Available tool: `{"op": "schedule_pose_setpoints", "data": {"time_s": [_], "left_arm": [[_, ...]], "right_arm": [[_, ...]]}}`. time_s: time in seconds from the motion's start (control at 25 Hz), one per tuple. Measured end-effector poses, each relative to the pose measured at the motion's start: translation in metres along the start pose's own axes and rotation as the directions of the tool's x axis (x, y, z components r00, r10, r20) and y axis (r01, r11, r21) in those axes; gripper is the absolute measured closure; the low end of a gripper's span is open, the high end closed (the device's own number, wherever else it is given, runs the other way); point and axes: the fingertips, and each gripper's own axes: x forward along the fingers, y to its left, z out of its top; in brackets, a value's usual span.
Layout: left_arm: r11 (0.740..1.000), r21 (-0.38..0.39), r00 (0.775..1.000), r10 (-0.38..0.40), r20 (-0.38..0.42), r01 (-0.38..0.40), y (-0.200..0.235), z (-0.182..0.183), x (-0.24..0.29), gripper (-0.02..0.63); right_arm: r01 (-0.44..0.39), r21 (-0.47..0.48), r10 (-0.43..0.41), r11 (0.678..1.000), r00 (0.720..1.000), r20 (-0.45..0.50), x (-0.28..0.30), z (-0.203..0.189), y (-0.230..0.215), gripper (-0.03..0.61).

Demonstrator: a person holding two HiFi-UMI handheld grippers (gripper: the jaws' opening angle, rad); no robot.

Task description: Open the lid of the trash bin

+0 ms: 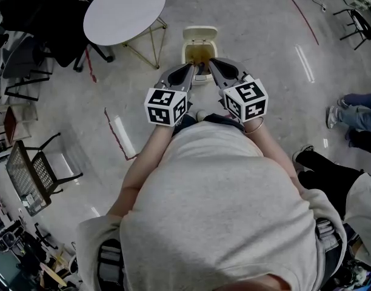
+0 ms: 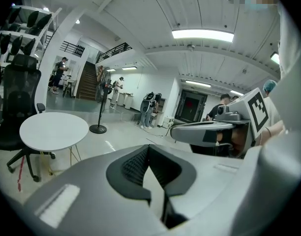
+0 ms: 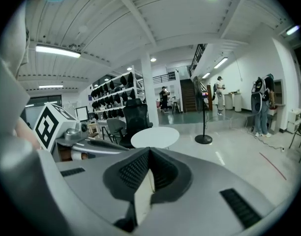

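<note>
Trash bin on the floor, its lid tipped up at the far end.
Its long axis runs straight away from the person, mouth facing up. The left tongs and right tongs, both clenched tip to tip, converge above its near rim.

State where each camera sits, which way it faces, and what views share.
Head view: above the person, looking down at the trash bin; torso, arms, left gripper, right gripper show.
Left gripper view: on the left gripper, facing across the room; tongs pinch a cream edge, right gripper alongside.
Right gripper view: the same from the right gripper; left gripper alongside.
All three show the round table.
</note>
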Motion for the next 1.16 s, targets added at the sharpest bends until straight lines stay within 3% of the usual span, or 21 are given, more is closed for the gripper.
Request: {"op": "schedule_pose_setpoints", "data": {"time_s": [0.6,1.16], "left_arm": [[1.0,0.004,1.0,0.001,0.0,-0.001,0.002,0.001,0.005,0.604],[1.0,-0.014,0.999,-0.022,-0.027,0.021,-0.001,-0.009,0.01,0.604]], "right_arm": [[-0.03,0.073,0.031,0.997,0.999,-0.012,-0.003,-0.012,-0.003,0.572],[-0.063,0.062,0.064,0.996,0.998,-0.022,-0.003,-0.014,0.002,0.572]]}}
